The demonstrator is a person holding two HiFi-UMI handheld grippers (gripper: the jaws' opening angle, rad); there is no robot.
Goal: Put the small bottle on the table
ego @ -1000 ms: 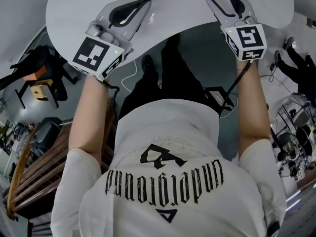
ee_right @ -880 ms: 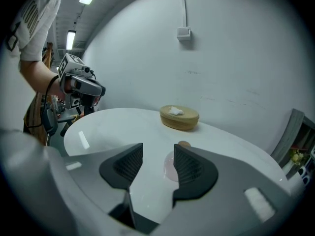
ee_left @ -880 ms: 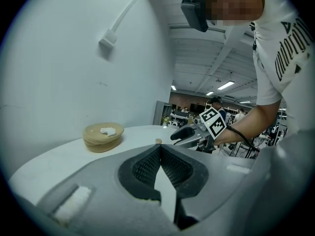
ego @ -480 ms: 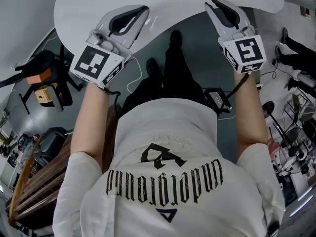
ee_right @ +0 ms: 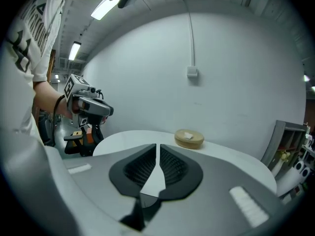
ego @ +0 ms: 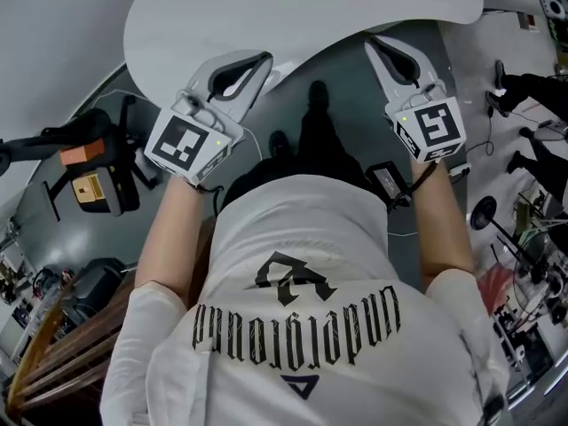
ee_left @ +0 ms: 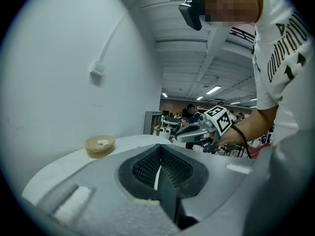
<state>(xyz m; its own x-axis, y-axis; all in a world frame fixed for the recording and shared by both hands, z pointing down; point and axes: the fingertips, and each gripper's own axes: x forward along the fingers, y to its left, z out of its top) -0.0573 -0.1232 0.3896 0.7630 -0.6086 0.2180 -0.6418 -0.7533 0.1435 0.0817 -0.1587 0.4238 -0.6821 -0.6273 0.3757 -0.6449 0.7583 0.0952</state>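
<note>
No small bottle shows in any view. In the head view my left gripper (ego: 263, 59) and right gripper (ego: 372, 42) hang side by side at the near edge of the round white table (ego: 266, 16), above the grey floor. A narrow slit is all that separates the left gripper's (ee_left: 158, 149) jaws, and nothing is in it. My right gripper (ee_right: 157, 146) has just been closing its jaws, which now meet at the tips with nothing between them. Each gripper view also catches the other gripper, the right gripper (ee_left: 183, 137) and the left gripper (ee_right: 109, 111), held out in a hand.
A round tan dish (ee_right: 189, 138) holding a small white piece sits on the table near the white wall; the left gripper view shows the dish (ee_left: 100, 145) too. Orange-and-black gear (ego: 84, 153) stands on the floor at left, a black box with cables (ego: 388, 180) below my right gripper, stands (ego: 497, 224) at right.
Both grippers have drawn back from over the table to its near edge and now hang over the floor. The table sits farther up and to the right in the head view.
</note>
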